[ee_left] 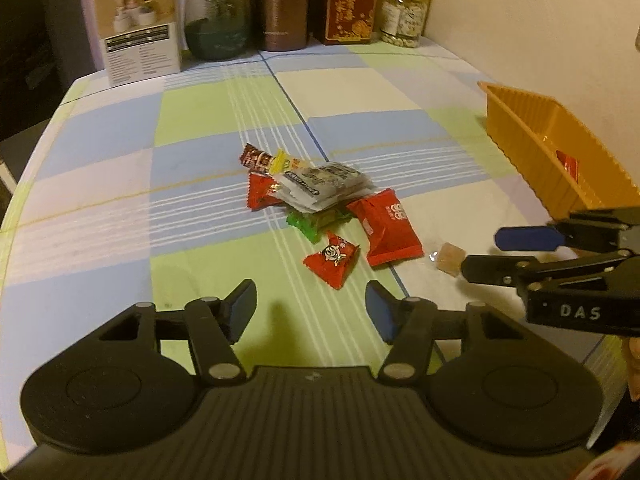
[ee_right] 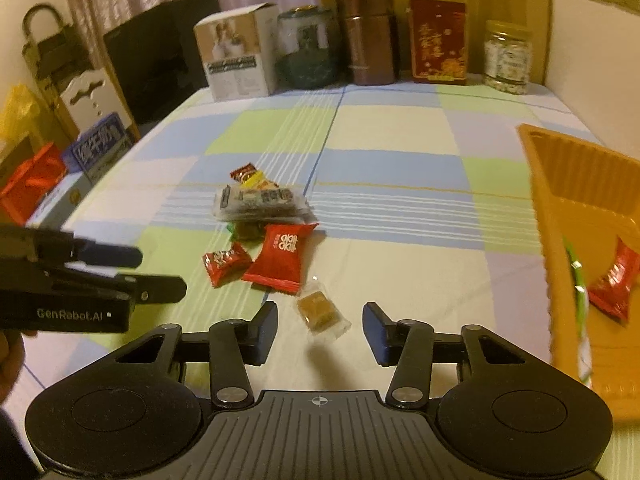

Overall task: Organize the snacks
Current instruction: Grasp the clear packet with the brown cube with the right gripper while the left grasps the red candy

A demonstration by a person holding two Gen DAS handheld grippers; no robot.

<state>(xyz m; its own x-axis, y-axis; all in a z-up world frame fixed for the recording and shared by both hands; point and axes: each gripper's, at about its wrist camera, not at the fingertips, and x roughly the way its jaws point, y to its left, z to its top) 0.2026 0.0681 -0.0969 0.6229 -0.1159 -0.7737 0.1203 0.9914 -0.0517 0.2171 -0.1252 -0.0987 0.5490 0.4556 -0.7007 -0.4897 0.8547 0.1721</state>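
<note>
The wrapped brown candy [ee_right: 320,312] is seen just ahead between the right tongs [ee_right: 320,330], apparently untouched; left tongs [ee_left: 311,314] are half-open, empty.

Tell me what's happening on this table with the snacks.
A person is sorting snacks with a two-finger tool in each hand. The right tool is open around a clear-wrapped brown candy, not yet gripping it. The left tool is open just short of a small red packet. A pile of snacks remains; the orange tray holds two packets.
</note>
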